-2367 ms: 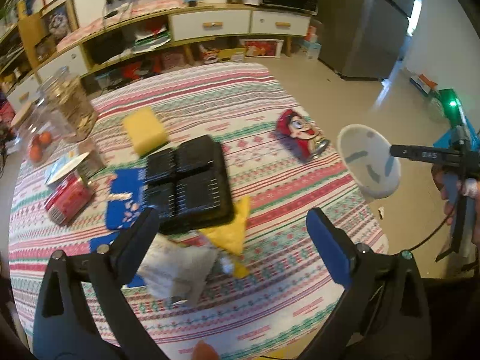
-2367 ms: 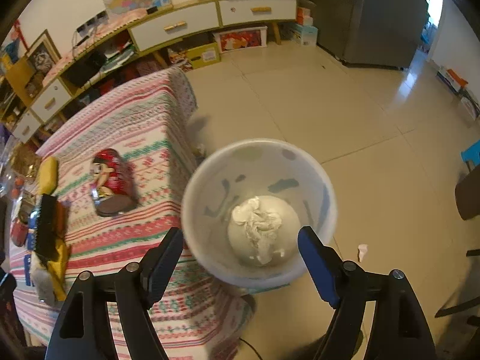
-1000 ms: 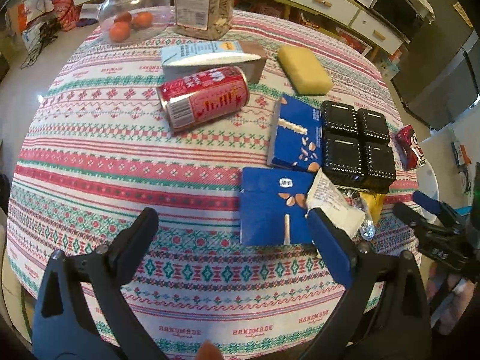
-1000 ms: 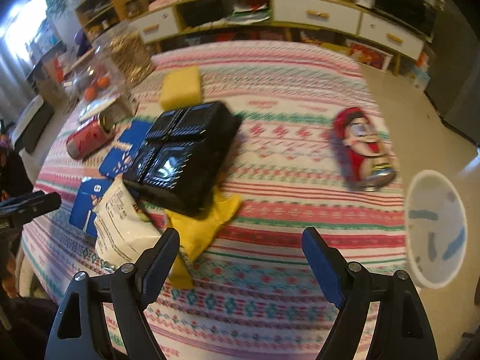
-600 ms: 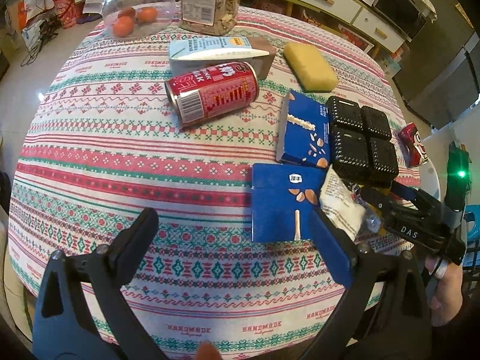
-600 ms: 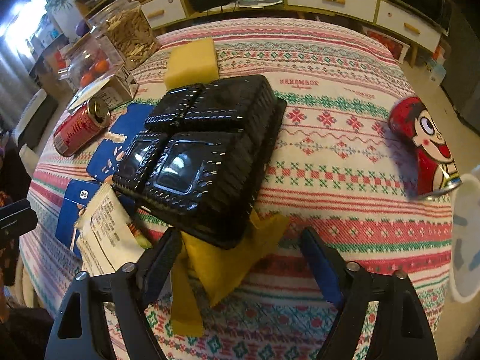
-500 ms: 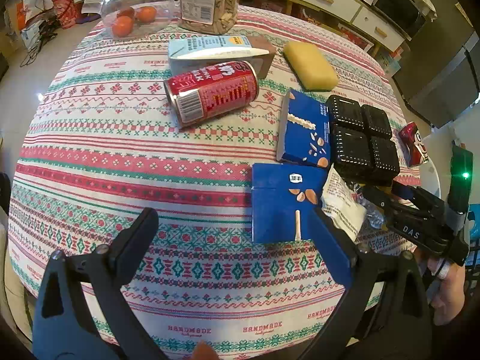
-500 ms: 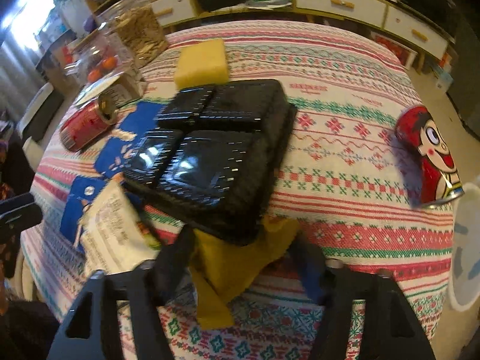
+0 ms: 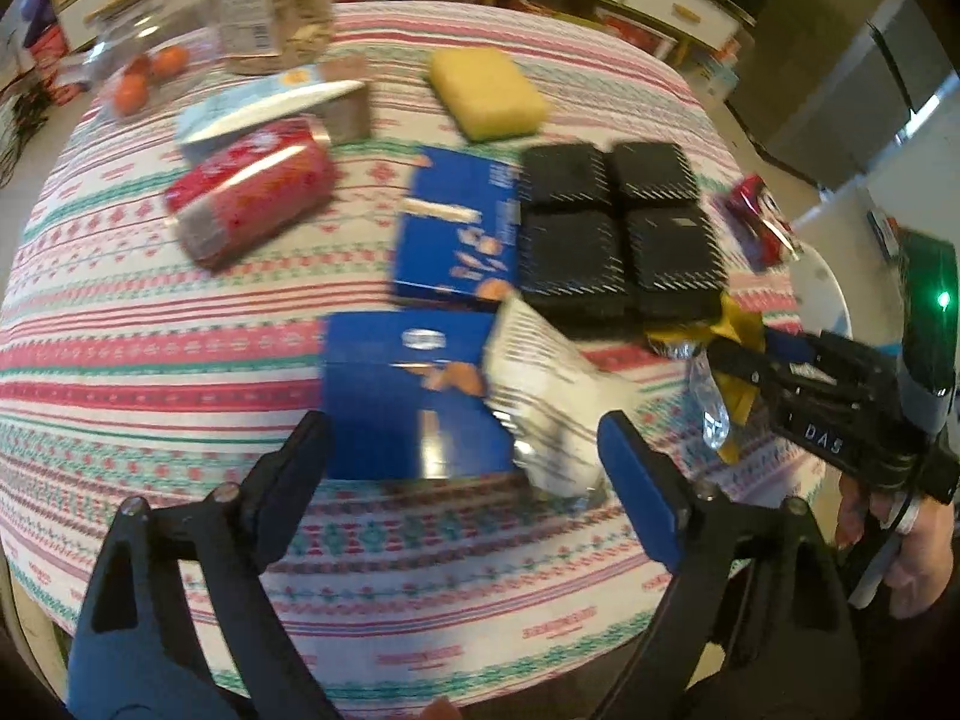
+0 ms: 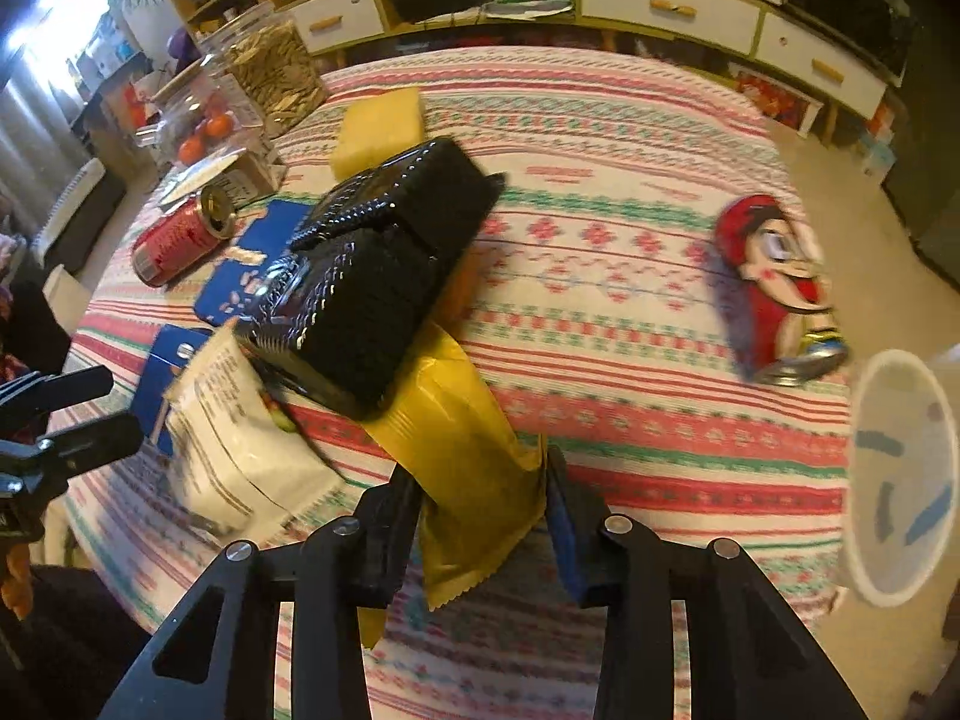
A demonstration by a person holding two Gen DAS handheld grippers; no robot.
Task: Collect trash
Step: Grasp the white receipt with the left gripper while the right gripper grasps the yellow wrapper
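Note:
A yellow wrapper (image 10: pixel 468 438) sticks out from under the black plastic tray (image 10: pixel 372 276) near the table's front edge. My right gripper (image 10: pixel 480 498) is closing its jaws on the wrapper's free end, and both pads touch it. The left wrist view shows that gripper (image 9: pixel 720 354) at the wrapper (image 9: pixel 741 324) from the side. My left gripper (image 9: pixel 462 456) hangs above a blue packet (image 9: pixel 396 396) and a white wrapper (image 9: pixel 552 396). Its jaws are wide, closing a little and touching nothing. The white bin (image 10: pixel 900 480) stands on the floor past the table's right edge.
A red cartoon can (image 10: pixel 774 276) lies near the bin side. A red soda can (image 9: pixel 252 192), a milk carton (image 9: pixel 264 108), a yellow sponge (image 9: pixel 486 93), a second blue packet (image 9: pixel 456 228) and glass jars (image 10: pixel 264 72) fill the table's far side.
The right gripper's jaws came together around the yellow wrapper, and the black tray tipped up. The left gripper drifted right, toward the blue packet and white wrapper, with its jaws slightly narrower.

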